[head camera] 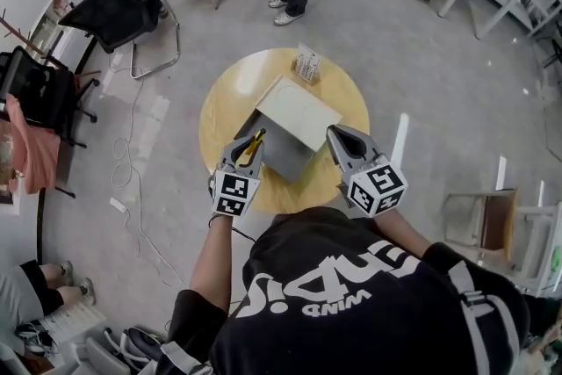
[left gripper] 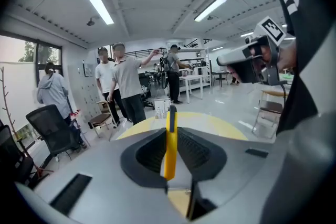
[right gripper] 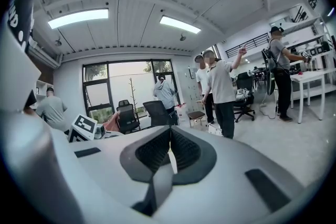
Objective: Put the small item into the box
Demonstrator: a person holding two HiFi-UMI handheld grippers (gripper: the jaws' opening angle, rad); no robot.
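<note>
"Room and surface, please?"

"Open workshop with a pale floor, office chairs and people standing in the background. Below the person's chest is a round yellow worktop (head camera: 219,114). A box (head camera: 297,113), with a cream panel on top and a grey part nearer the person, sits at the middle of the worktop and reaches toward its near edge. A small white packet (head camera: 306,64) stands at the far edge."

"Where is the small item?"

"The yellow item (head camera: 255,142), thin and stick-like, is pinched in the left tool (head camera: 248,147), above the box's near left corner. The right tool (head camera: 337,136) hangs beside the box's right side, its jaws pressed together with nothing between them."

"How far along is the task?"

"The pickup looks done. The item is not yet in the box, so placing and letting go are left. I cannot tell whether the box is open."

"What does each view add?"

"Only the head view shows the box and where both tools sit. The left gripper view shows the yellow item (left gripper: 169,144) upright between the ribbed pads, proving the grip. The right gripper view confirms that tool is empty."
</note>
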